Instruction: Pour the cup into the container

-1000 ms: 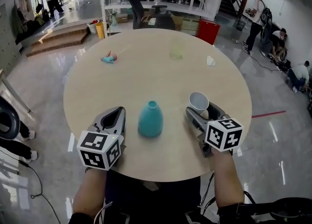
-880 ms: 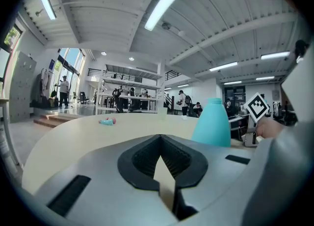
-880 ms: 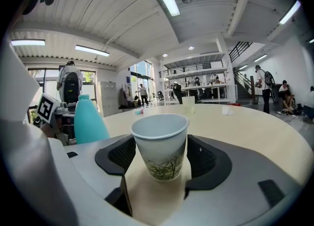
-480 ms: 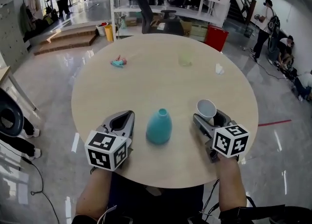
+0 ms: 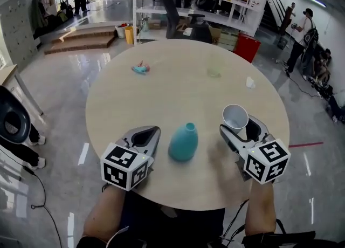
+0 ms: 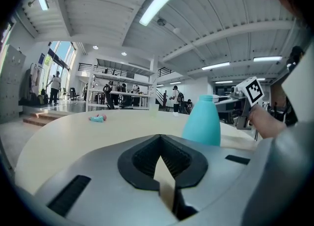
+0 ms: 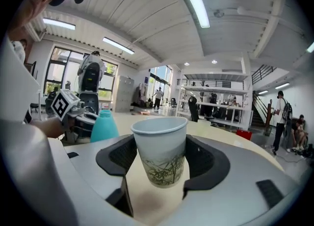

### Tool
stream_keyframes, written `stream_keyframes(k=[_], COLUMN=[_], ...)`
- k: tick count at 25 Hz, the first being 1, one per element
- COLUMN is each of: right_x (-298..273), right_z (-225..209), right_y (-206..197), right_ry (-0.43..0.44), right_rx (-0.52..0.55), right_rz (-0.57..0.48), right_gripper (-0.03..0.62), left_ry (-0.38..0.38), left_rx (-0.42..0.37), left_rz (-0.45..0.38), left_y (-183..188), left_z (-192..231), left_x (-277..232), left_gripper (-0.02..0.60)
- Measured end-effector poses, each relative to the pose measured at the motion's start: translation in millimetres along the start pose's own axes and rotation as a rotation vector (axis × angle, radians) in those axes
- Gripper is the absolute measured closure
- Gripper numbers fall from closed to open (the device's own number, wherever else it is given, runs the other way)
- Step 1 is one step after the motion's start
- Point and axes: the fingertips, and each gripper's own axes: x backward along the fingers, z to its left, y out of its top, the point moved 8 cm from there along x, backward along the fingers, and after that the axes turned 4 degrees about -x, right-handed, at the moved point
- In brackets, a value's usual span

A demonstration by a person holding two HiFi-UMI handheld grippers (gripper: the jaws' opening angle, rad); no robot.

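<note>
A teal narrow-necked vase [image 5: 183, 142] stands on the round tan table [image 5: 178, 88] between my two grippers. My right gripper [image 5: 240, 124] is shut on a white paper cup [image 5: 235, 115] with a green bamboo print [image 7: 161, 146]. It holds the cup nearly upright, just above the tabletop and right of the vase. What is inside the cup is hidden. My left gripper [image 5: 155, 129] rests low at the vase's left, jaws shut with nothing between them [image 6: 160, 136]. The vase [image 6: 202, 122] shows to the right in the left gripper view.
At the far side of the table lie a small teal and pink object [image 5: 141, 68], a pale translucent cup [image 5: 214, 71] and a white crumpled scrap [image 5: 250, 83]. Shelving, an office chair [image 5: 173, 9], a red bin [image 5: 247, 46] and people stand beyond the table.
The head view has drifted, so everything sits lower and further right in the frame. Both grippers keep about the same places beside the vase, and the cup stays gripped.
</note>
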Motion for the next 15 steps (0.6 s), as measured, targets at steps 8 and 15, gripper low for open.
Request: stream_keyframes(k=[8, 15], right_x=[-5, -11], right_z=[34, 55], right_y=[33, 48], right_ry=[0.002, 0.008], right_rx=[0.255, 0.426], right_rz=[0.017, 0.024], right_gripper=[0.283, 0.283], left_ry=[-0.031, -0.041], left_rx=[-0.001, 0.002], left_rz=[0.019, 0.038], left_y=[-1, -2], left_z=[1, 0], left_x=[5, 3], left_gripper=[0.581, 0.581])
